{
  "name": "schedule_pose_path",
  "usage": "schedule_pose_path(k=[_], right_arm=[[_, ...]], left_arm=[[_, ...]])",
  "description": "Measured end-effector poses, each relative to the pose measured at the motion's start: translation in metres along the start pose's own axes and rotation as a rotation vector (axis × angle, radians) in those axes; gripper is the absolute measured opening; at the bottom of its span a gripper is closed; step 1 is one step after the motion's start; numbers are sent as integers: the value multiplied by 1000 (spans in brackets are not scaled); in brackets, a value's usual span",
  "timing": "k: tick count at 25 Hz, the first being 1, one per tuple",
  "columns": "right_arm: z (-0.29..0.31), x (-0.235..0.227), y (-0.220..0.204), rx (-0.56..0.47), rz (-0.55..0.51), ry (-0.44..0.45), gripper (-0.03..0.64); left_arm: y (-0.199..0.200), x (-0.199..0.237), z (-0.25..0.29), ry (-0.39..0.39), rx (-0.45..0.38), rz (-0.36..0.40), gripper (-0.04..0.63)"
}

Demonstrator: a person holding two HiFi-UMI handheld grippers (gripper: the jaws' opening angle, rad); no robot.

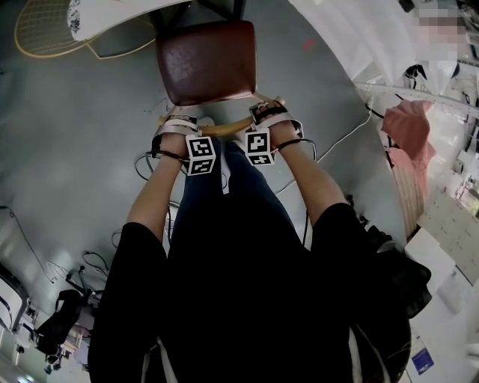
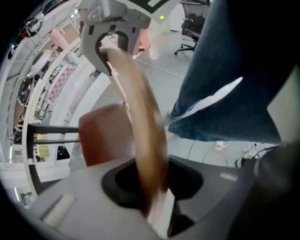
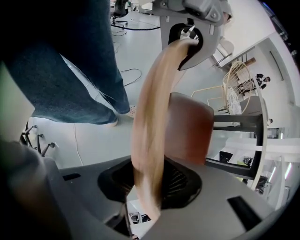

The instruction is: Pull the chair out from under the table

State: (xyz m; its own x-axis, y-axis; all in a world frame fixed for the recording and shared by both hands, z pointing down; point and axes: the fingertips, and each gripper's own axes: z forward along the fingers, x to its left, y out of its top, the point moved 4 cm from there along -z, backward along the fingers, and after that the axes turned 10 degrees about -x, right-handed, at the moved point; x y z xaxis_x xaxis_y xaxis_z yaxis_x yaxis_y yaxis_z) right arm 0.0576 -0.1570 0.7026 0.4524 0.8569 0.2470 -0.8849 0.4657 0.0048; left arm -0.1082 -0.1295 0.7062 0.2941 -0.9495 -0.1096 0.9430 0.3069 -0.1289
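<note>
Blur smears the chair's back rail (image 2: 140, 117) in both gripper views. The worktop (image 1: 112, 19) runs off the head view's upper left edge.

Open floor (image 1: 82, 142) left of chair (image 1: 206, 60) — table (image 1: 120, 16) ahead, cables (image 1: 346, 138) trailing alongside

Black top, blue denim, a pale gripper on each side.

Dressed in a black short-sleeved top (image 1: 224, 299) over dark blue jeans (image 1: 217, 196), crossed by a narrow white strip (image 2: 220, 96). Fitted with a left gripper (image 1: 174, 118) and a right gripper (image 1: 268, 109), both of whitish-grey plastic, each carrying a white cube (image 1: 200, 155) printed with black square markers. Ringed at both wrists by thin black cords (image 1: 166, 155). Shown close up in the gripper views as smooth grey housing (image 3: 225, 201) round a dark oval recess (image 3: 183, 183), ribbed inside on the right one.
</note>
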Motion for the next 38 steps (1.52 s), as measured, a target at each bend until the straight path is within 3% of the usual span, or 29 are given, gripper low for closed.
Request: schedule_pose_path(k=[23,38], right_arm=[[-35,142,38,-48,-56,1,133],[-49,222,75,16,-32,15,133]], left_arm=[[81,-138,-2,-10,-3,-71,129],[113,-219,-5,14,-11,-43,130]])
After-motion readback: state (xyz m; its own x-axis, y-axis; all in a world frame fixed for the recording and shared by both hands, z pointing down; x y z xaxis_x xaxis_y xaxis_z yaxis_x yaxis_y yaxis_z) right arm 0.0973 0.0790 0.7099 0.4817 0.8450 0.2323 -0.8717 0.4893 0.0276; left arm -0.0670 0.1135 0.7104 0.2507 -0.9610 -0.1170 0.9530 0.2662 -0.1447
